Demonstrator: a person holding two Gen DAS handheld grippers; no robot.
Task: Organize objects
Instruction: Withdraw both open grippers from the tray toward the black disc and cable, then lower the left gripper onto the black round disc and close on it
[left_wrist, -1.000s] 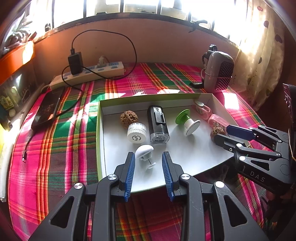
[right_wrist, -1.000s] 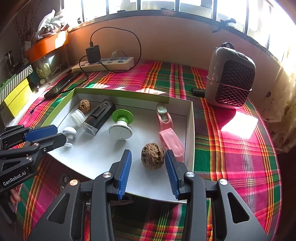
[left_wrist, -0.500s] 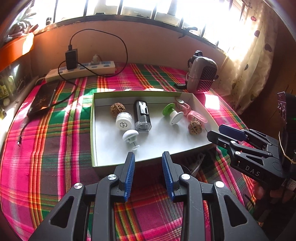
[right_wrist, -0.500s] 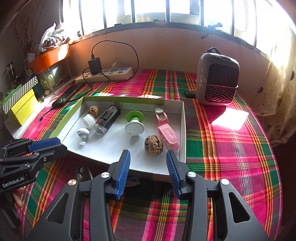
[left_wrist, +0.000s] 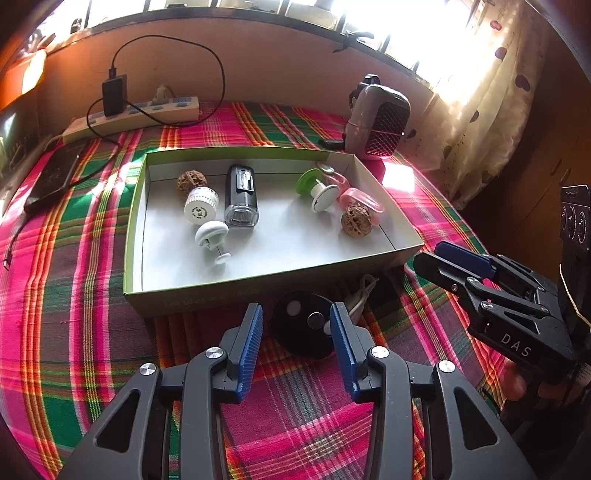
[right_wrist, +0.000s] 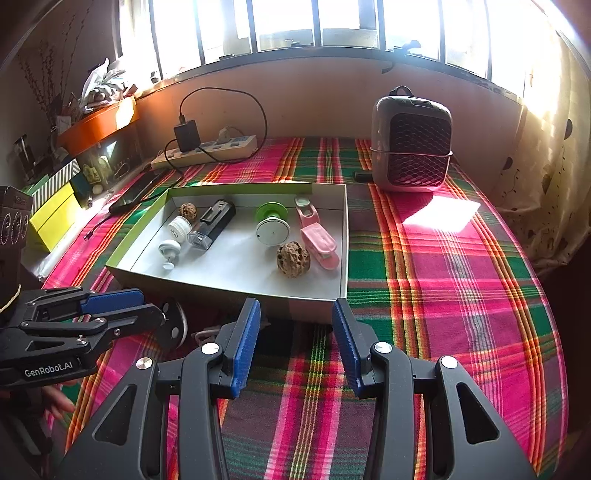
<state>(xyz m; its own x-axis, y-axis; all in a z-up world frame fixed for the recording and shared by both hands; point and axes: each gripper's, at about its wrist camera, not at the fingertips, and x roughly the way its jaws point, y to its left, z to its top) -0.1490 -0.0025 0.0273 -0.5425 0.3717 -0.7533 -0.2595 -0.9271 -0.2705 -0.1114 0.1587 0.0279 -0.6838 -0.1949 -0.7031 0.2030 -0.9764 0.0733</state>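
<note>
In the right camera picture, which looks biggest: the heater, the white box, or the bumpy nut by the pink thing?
1. white box
2. heater, though it stands farther back
3. bumpy nut, clearly smallest

Home room: plaid-covered table (right_wrist: 443, 277), curtain (right_wrist: 546, 192), power strip (right_wrist: 207, 149), heater (right_wrist: 412, 147).

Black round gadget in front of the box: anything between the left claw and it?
Nothing visible. The black round gadget lies on the plaid cloth just beyond the left claw, whose jaws are opening with the gadget showing between its fingertips. The box sits behind it, and a white cable beside it.
</note>
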